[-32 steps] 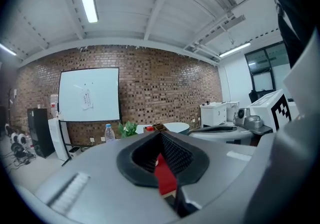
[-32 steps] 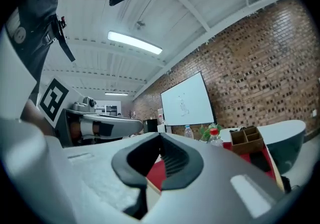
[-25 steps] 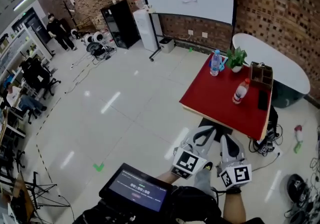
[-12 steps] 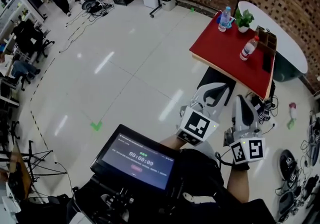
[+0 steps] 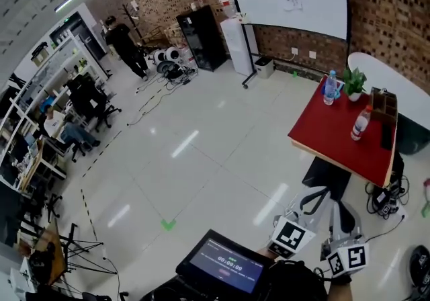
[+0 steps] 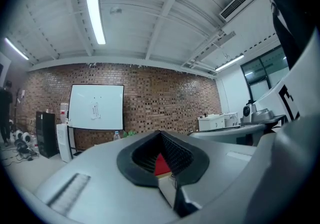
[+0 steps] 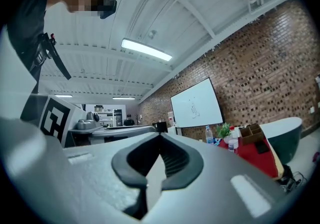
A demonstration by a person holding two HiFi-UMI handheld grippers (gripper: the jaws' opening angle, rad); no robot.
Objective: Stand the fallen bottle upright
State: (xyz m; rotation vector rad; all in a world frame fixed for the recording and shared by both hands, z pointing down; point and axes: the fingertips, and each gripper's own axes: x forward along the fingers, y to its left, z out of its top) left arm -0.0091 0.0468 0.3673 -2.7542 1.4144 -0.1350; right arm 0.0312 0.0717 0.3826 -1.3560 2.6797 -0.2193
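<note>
We hold the left gripper (image 5: 314, 193) and the right gripper (image 5: 341, 209) at five o'clock in the head view, each with its jaws pressed together on nothing. The red table (image 5: 329, 142) lies at their one o'clock, well apart. On it the red-capped bottle (image 5: 361, 123) seems to stand near a wooden box (image 5: 384, 101), and a blue-capped bottle (image 5: 329, 87) stands at its eleven o'clock, beside a potted plant (image 5: 354, 82).

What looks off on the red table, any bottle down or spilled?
Nothing stands out. On the red table, the blue bottle and the red-labelled bottle both look upright, no spill visible, though they are far off.
</note>
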